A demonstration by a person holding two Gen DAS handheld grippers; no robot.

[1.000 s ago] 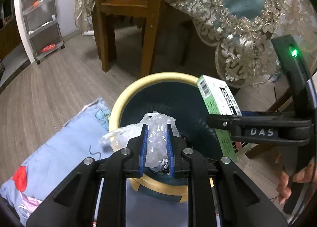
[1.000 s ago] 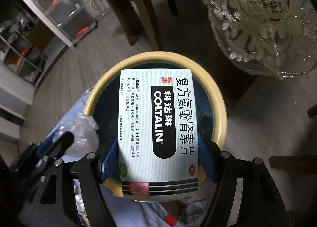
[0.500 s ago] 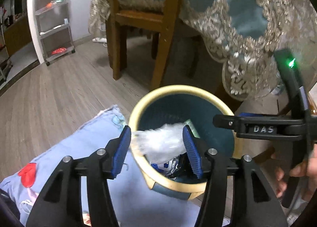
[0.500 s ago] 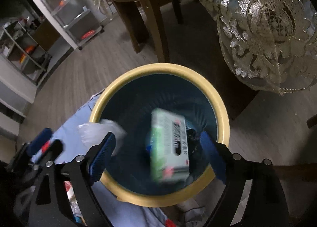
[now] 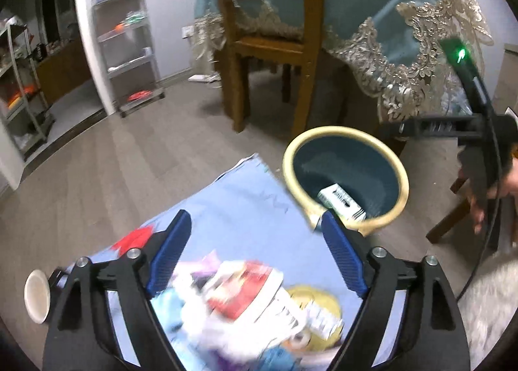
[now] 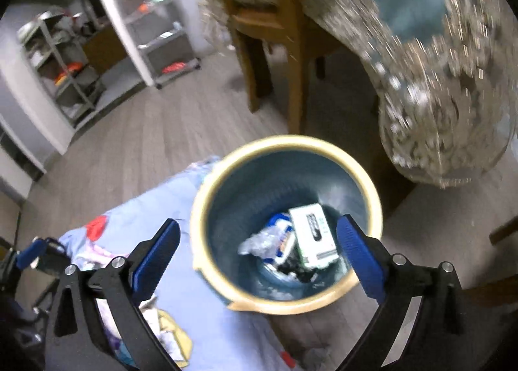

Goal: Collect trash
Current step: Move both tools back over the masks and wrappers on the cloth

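Two grippers hang over a grey wood-plank floor [image 5: 106, 160] in a dim dining corner. A wooden chair [image 5: 272, 44] stands behind, pushed against a table draped in a teal cloth with pale lace trim [image 5: 404, 60]; its lace hem hangs just above and beside the bin. White wire shelving racks [image 5: 126, 44] stand along the wall at the left.

On the floor sits a round waste bin [image 6: 207, 196], cream-rimmed with a dark teal inside. At its bottom lie a white and green medicine box [image 6: 312, 235], crumpled clear plastic [image 6: 255, 243] and a blue and white wrapper; darker scraps beneath them are too blurred to name. From the left wrist, only the box [image 5: 340, 201] shows over the rim.

Touching the bin's near left side is a light blue cloth [image 5: 239, 209] spread on the floor, printed with a red shape. Loose trash [image 5: 255, 293] is piled on it: a red and white packet, white paper, a yellow-lidded piece, all smeared by blur. A white paper cup [image 5: 37, 295] lies on its side off the cloth's left edge.

The left gripper [image 5: 255, 261] is over that pile, jaws opening wide, nothing gripped between the blue pads. The right gripper [image 6: 255, 257] is above the bin mouth, jaws also opening, empty. Open floor stretches left towards the shelves; chair legs and the table close off the far side.
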